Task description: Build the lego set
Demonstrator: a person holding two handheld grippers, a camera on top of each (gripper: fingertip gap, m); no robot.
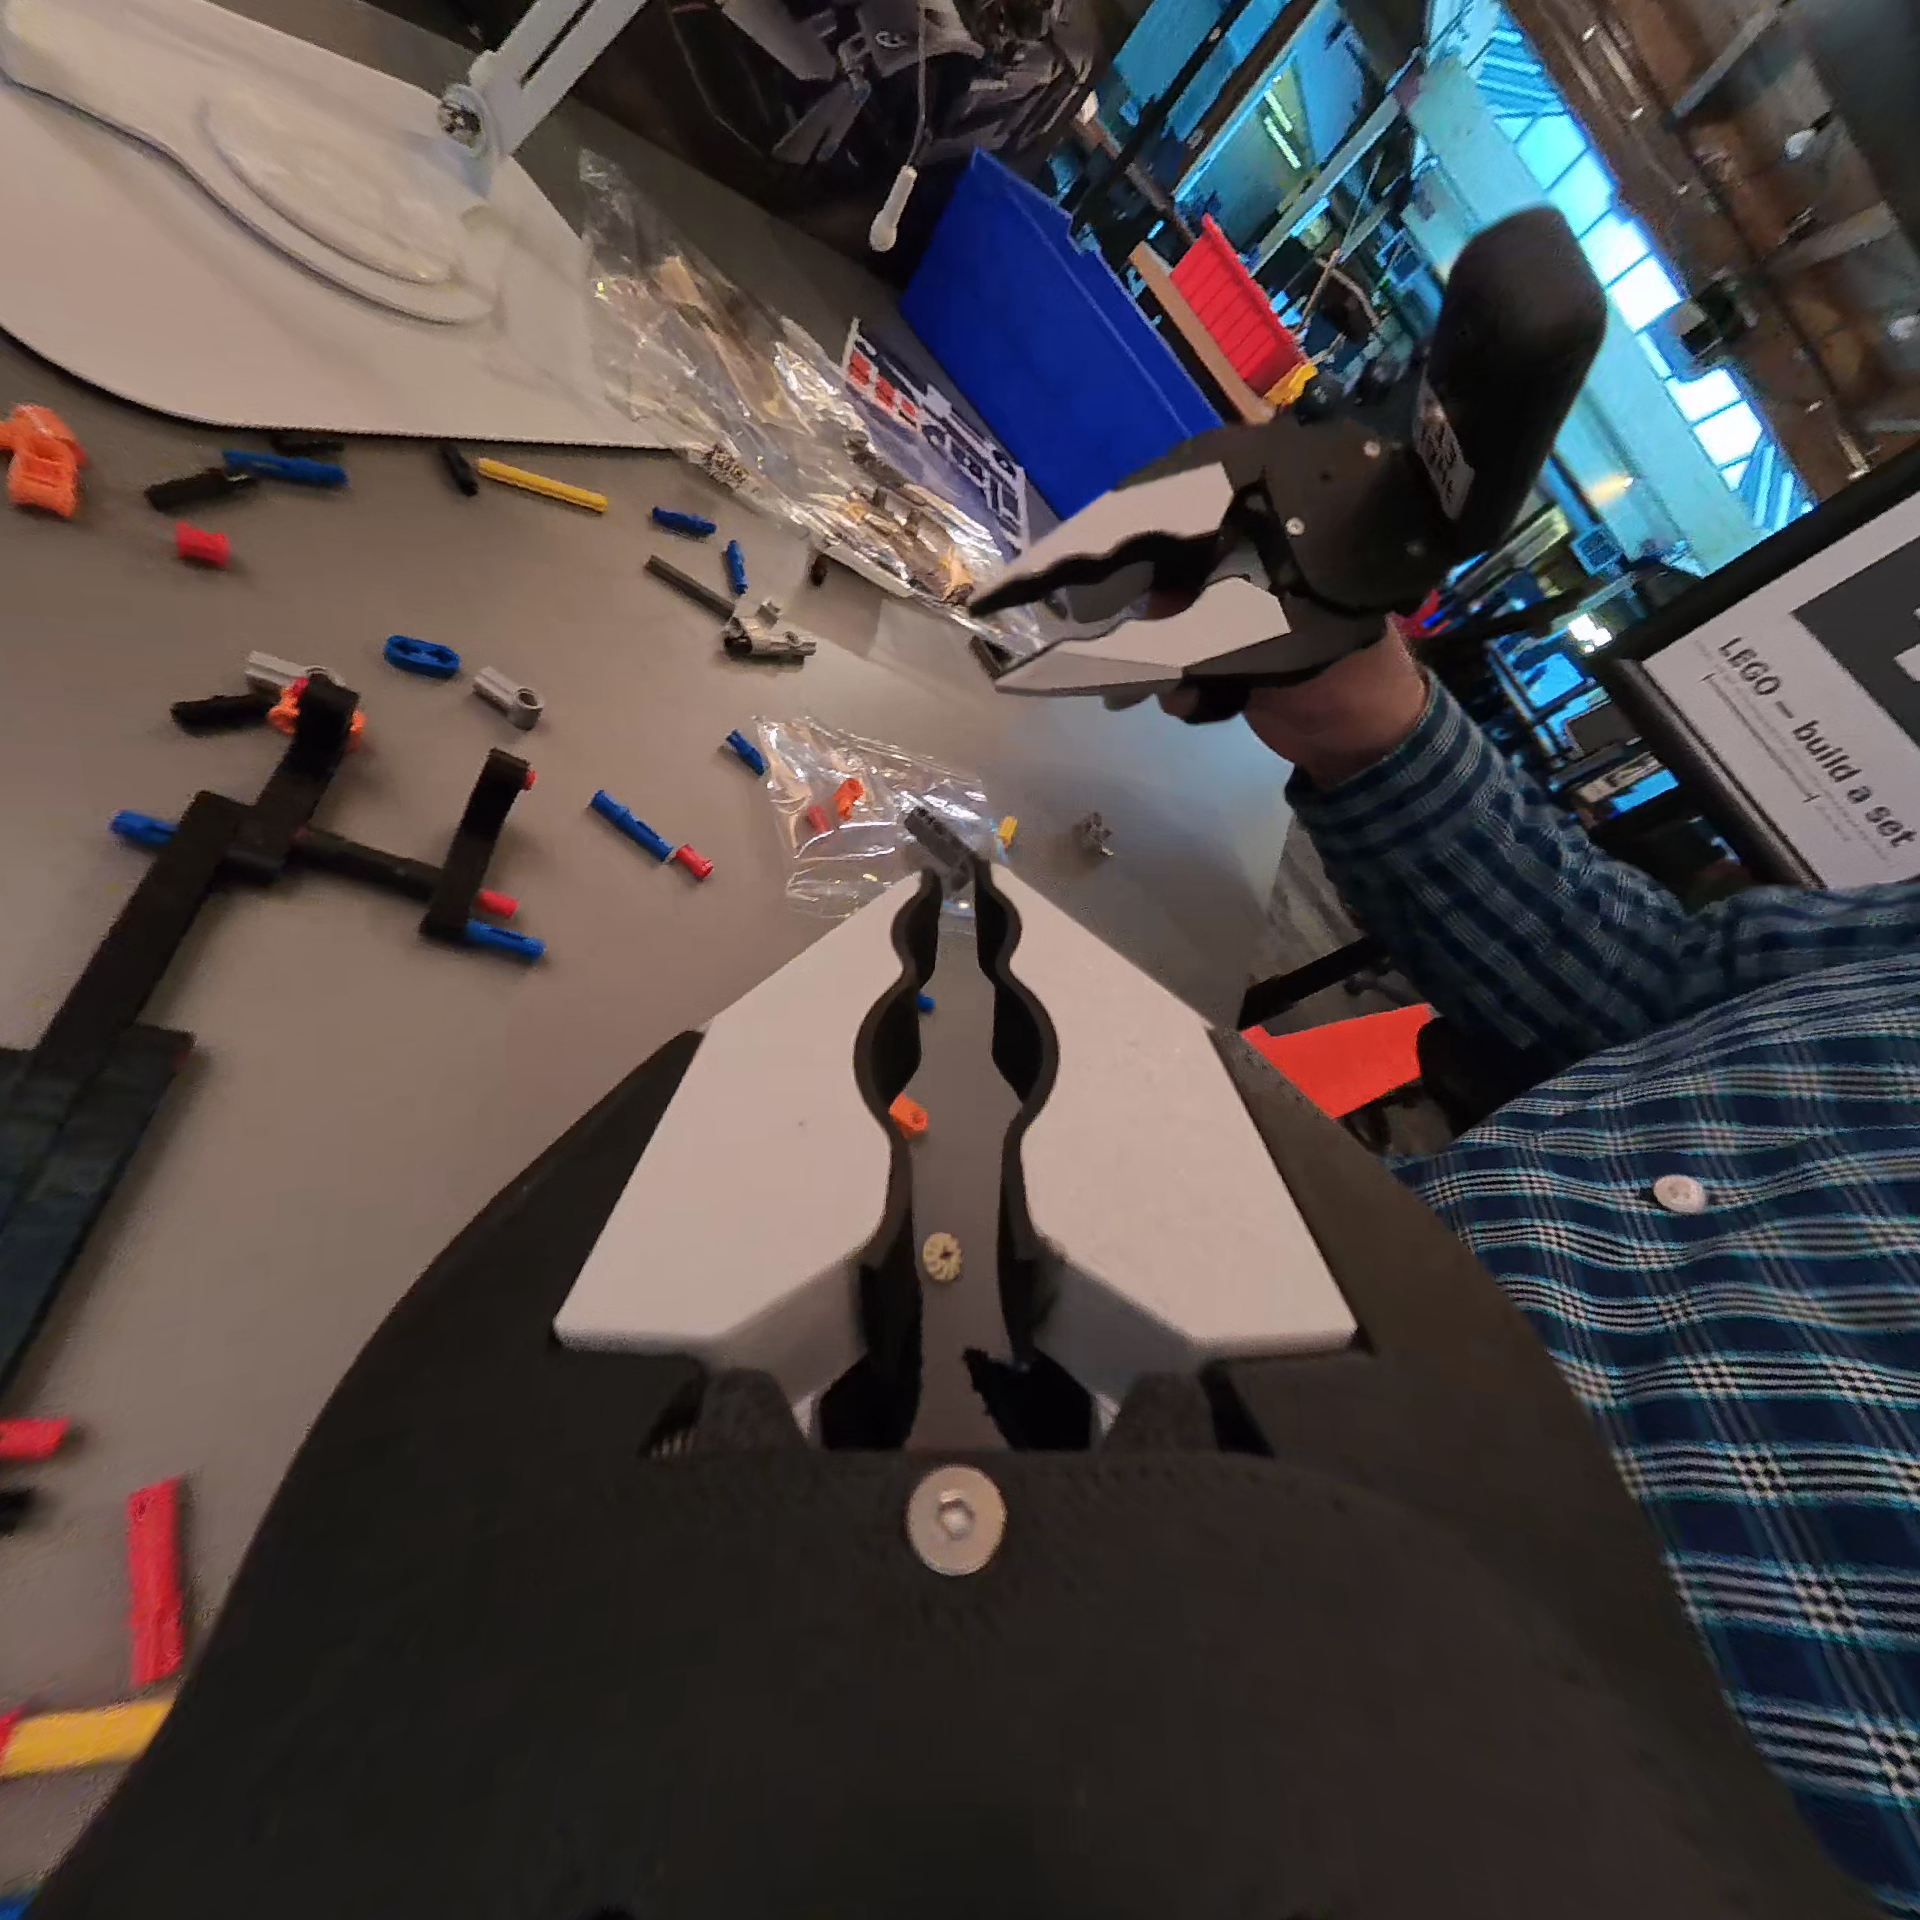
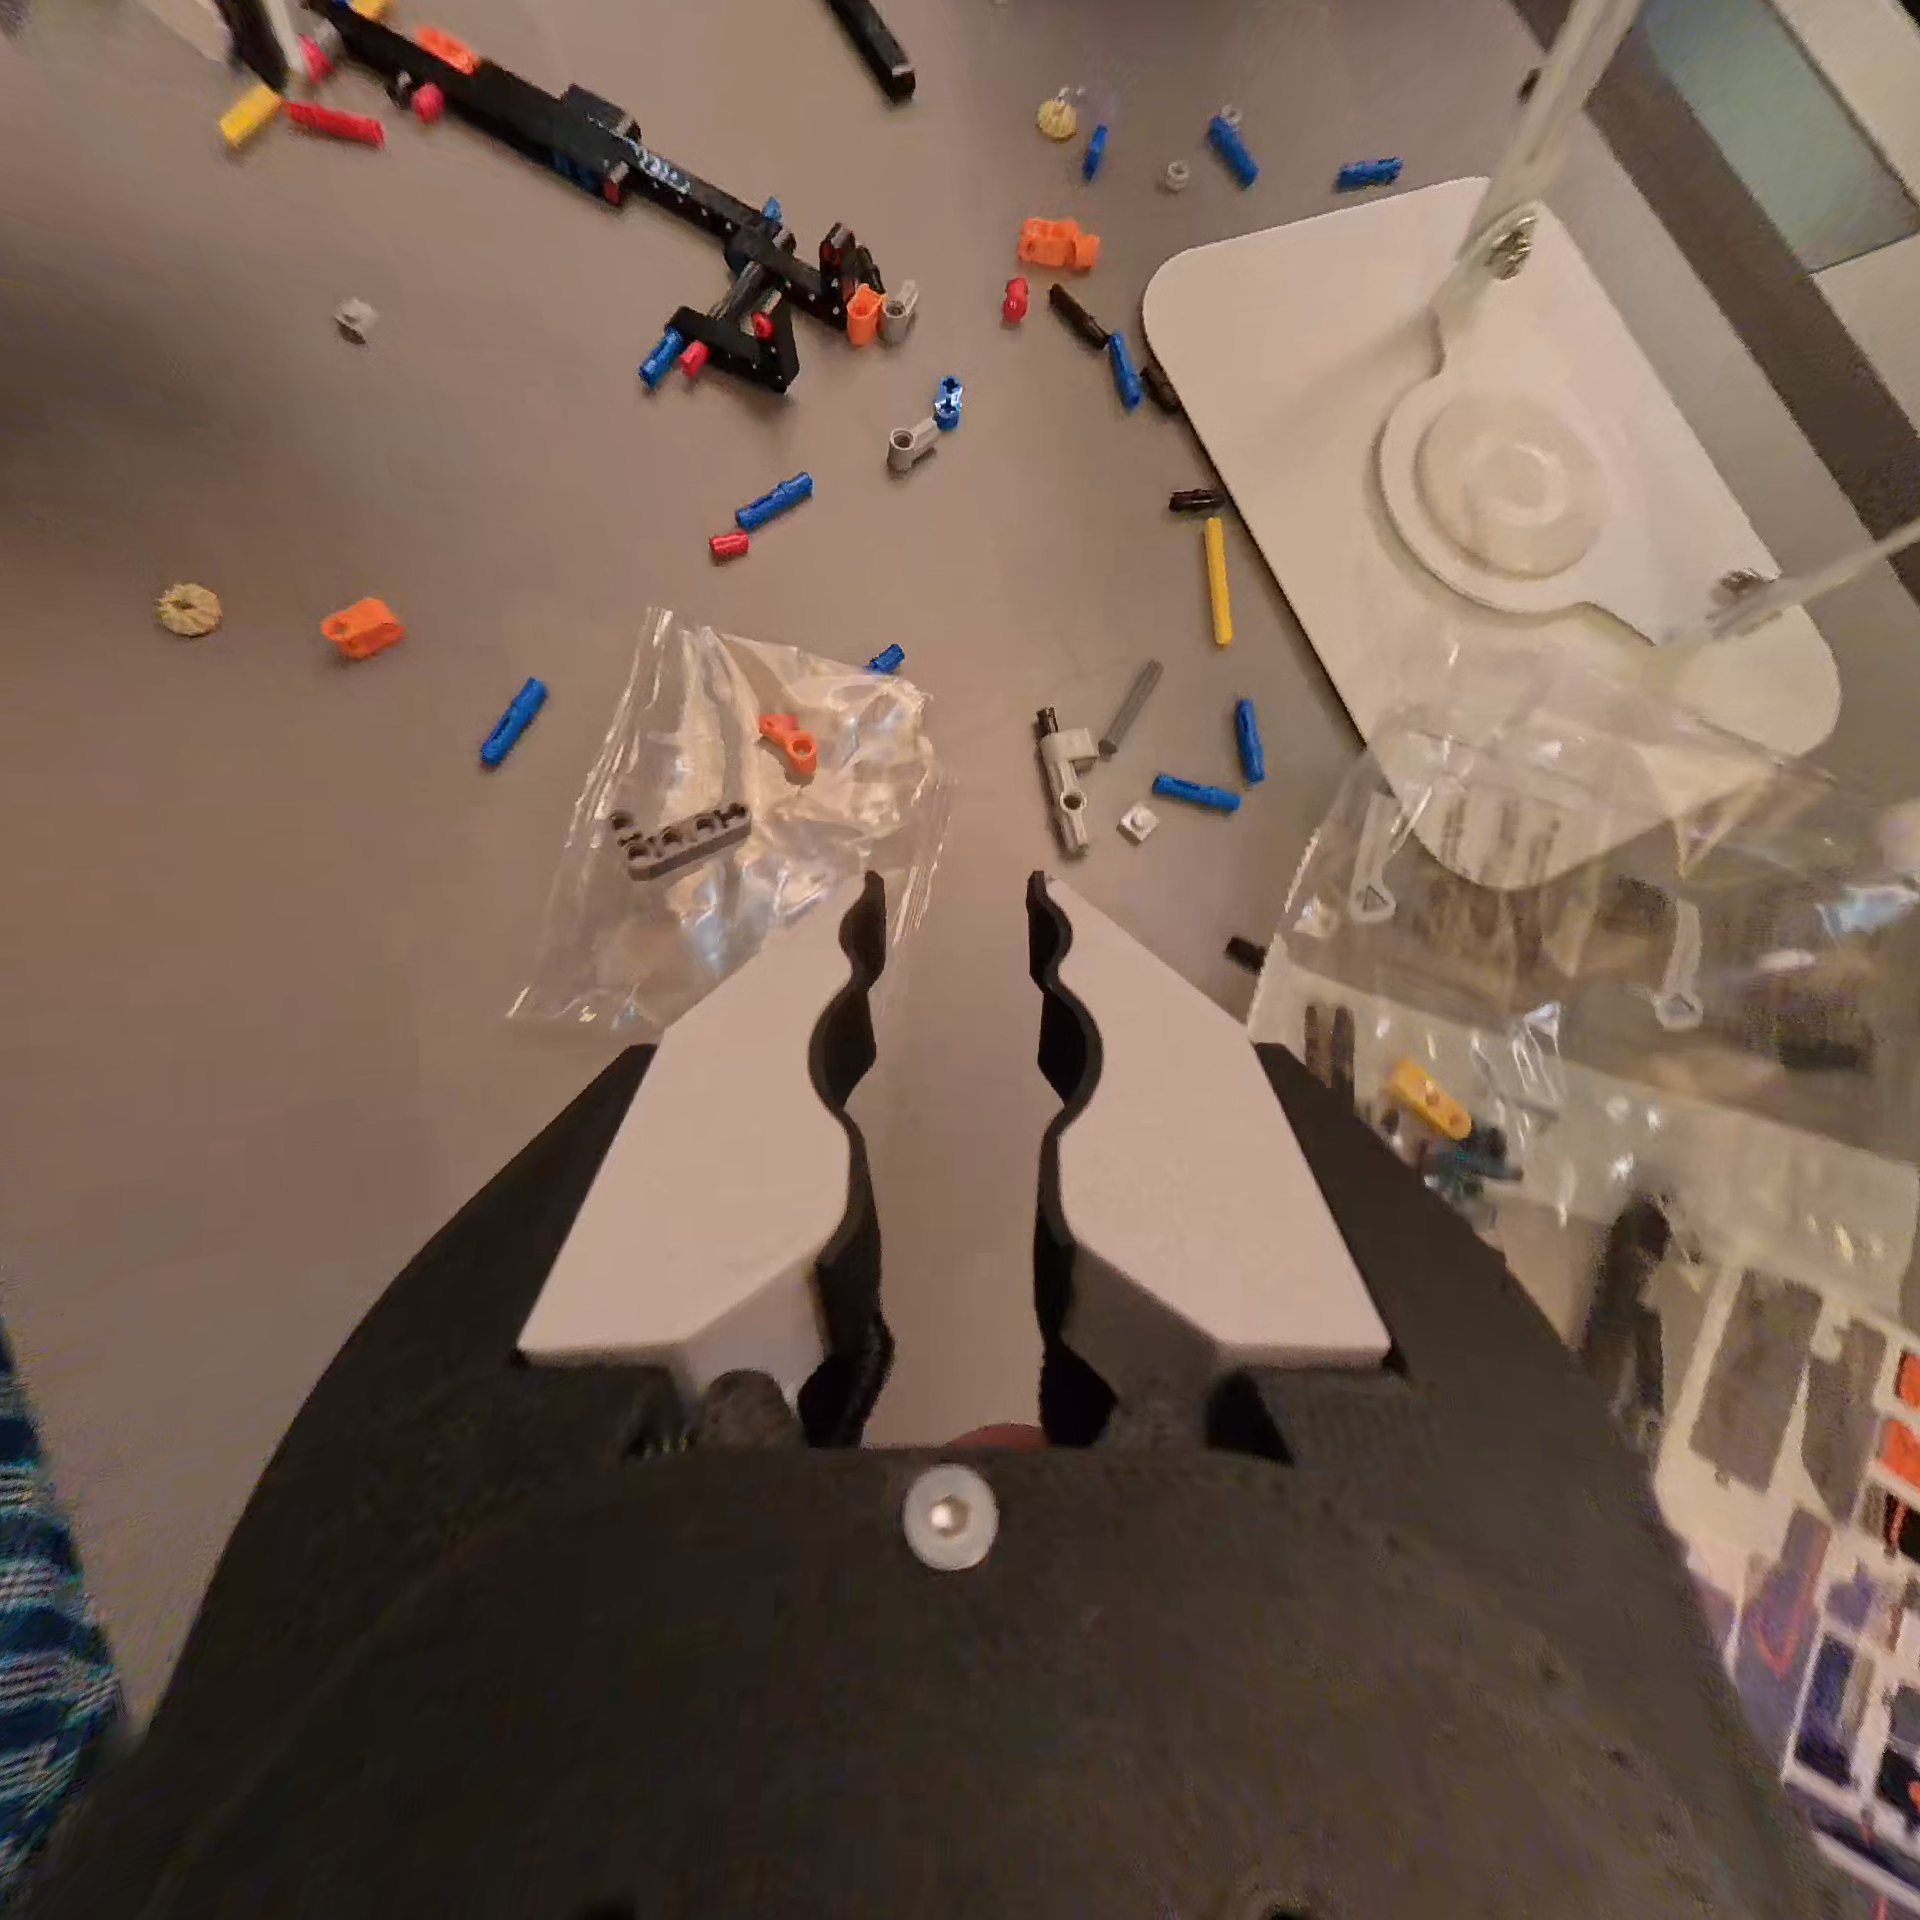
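Observation:
A partly built black beam assembly (image 1: 312, 831) with red and blue pins lies on the grey table (image 1: 364, 1091); it also shows in the right wrist view (image 2: 748, 270). A small clear bag (image 2: 727, 831) holds a dark grey angled beam (image 2: 681, 836) and an orange connector (image 2: 790, 738). My left gripper (image 1: 951, 881) is empty, jaws only a narrow gap apart, pointing at that bag (image 1: 862, 790). My right gripper (image 2: 956, 883) is open and empty, just right of the bag; in the left wrist view it (image 1: 987, 644) hovers above the table.
Loose blue, red, orange, yellow and grey pieces are scattered across the table. A white stand base (image 2: 1455, 468) and large clear parts bags (image 2: 1558, 935) over a booklet (image 2: 1818, 1455) lie to the right. A blue bin (image 1: 1039, 343) and a sign (image 1: 1818, 727) stand beyond. One gripper's finger ends stand about 15 centimeters off the other's.

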